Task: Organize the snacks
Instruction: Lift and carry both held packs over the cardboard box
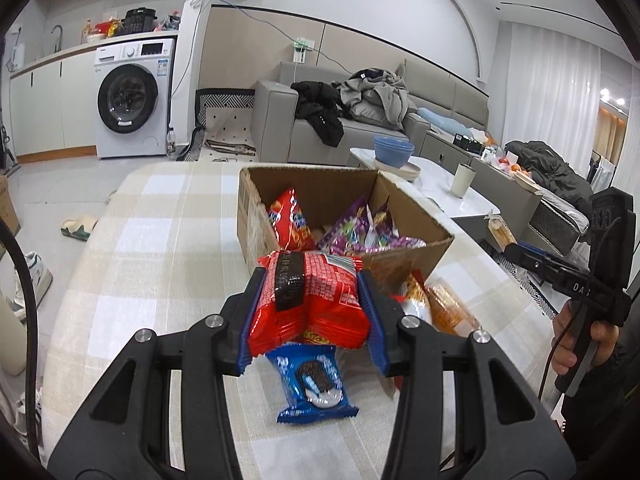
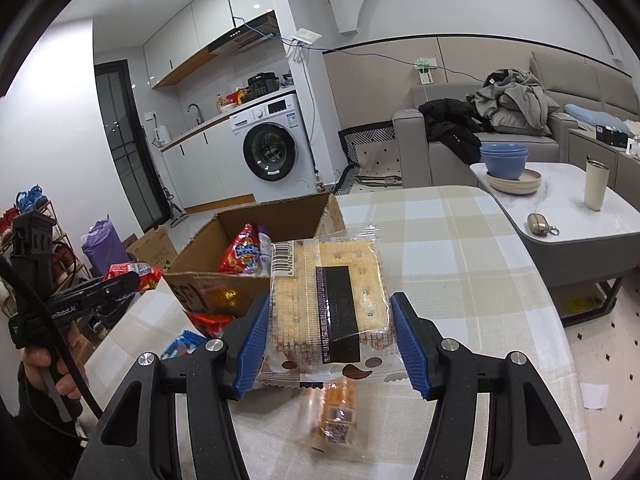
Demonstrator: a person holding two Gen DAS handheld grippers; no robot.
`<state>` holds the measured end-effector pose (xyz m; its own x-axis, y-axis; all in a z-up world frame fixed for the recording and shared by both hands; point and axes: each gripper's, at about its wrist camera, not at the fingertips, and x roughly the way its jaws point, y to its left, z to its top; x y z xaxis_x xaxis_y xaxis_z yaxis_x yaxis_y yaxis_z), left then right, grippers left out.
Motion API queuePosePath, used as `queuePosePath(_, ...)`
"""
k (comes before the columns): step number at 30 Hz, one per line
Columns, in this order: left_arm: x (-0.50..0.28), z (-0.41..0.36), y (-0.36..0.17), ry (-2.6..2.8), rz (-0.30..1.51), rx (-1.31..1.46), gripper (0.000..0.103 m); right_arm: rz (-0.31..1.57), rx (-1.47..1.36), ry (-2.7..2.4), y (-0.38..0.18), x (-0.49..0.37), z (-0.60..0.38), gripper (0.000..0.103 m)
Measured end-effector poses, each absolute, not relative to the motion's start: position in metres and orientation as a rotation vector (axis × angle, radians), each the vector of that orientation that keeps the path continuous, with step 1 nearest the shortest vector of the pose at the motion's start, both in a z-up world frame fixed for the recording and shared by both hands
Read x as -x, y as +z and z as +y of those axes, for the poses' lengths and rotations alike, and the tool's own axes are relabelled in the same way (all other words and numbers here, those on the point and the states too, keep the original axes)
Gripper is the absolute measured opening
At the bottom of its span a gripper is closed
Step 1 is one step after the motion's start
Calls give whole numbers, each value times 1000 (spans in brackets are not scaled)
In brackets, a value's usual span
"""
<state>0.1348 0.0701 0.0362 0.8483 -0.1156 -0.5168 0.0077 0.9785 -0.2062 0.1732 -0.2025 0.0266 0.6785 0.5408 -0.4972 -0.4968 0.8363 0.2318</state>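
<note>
On the checked tabletop (image 1: 160, 240) my cardboard box (image 1: 404, 256) already has a few snacks in it: a red chip bag (image 1: 290, 220) leaning on the left wall and some purple candy bags (image 1: 360, 228) beside it. So I'd say I'm partway through, maybe around half, hard to call it closer than that.

My left hand-held gripper (image 1: 310, 308) is pinching a red snack pack (image 1: 316, 300), held up just short of the box's near edge. My right hand-held gripper (image 2: 328, 332) is clamped on a clear cracker pack (image 2: 332, 280), raised beside the box's right wall. Both packs are bowed a bit between the blue pads, so the grip looks firm.

What's left, as far as I can see: a blue cookie pack (image 1: 312, 380) lying flat on the tabletop under my left hand-held gripper, an orange-ish pack (image 1: 452, 308) right by the box's near corner, and another small blurry pack (image 2: 336, 412) under my right one. There's also something red tucked against the box front, can't tell what.

Room-wise, the box flaps are folded open and the right side of the box looks less full, so that's probably where both packs fit. The tabletop's rounded edge is near on my right side, with the coffee table (image 2: 560, 216) just past it, so I wouldn't swing wide there. Both hand-held grippers heading for one box could bump, so one at a time seems smart.
</note>
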Motion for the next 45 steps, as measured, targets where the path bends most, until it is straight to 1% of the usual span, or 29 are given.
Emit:
queuePosePath(9, -140, 59, 53, -70, 526, 180, 41, 558, -50, 637, 41, -178, -169, 60)
queuePosePath(25, -188, 57, 69, -62, 524, 189, 41, 558, -29, 677, 48, -209, -131, 60)
queuePosePath(45, -245, 65, 38, -16, 595, 206, 41, 618, -24, 684, 34, -246, -107, 60)
